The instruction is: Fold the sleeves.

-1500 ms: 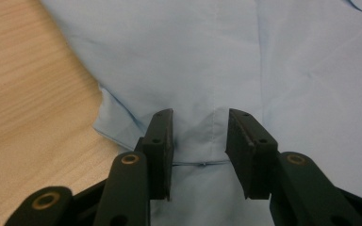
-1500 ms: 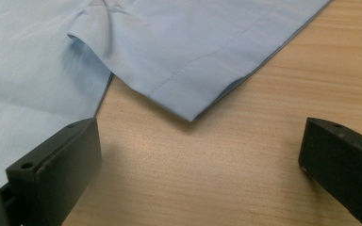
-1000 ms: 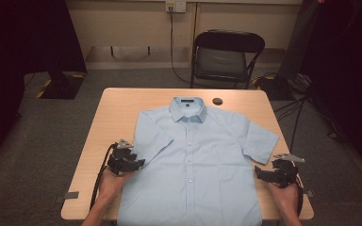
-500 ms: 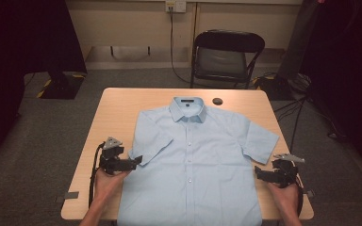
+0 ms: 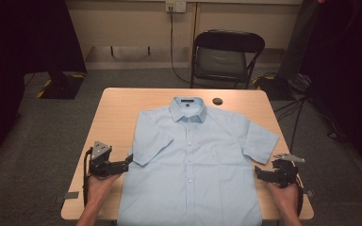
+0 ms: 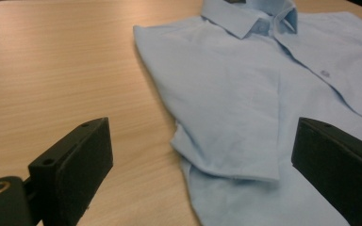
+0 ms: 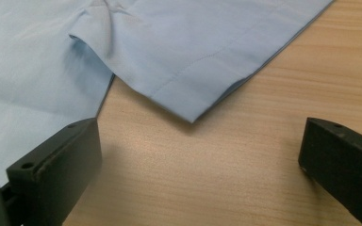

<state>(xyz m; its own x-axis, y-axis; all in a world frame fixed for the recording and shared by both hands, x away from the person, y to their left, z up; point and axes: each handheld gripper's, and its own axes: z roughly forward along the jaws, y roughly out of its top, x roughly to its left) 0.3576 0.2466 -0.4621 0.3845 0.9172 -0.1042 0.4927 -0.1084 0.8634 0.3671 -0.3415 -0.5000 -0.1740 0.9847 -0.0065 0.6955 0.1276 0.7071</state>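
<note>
both grippers sit near the shirt [image 5: 193, 160] hem – left gripper [image 5: 128, 160] just opened its jaws, nothing between them, right gripper [image 5: 257, 173] gaping too. shirt lies flat mid-table [image 5: 122, 101], left sleeve [image 6: 235, 113] folded in – probably just dropped there.

Left tool [image 5: 128, 160] jaws just opened wide, empty; right tool [image 5: 258, 173] agape.

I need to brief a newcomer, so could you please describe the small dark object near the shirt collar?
Find the wooden table with the light blue shirt laid flat. Just right of its collar, near the far edge, sits a small round dark disc, the one loose item on bare wood.
</note>
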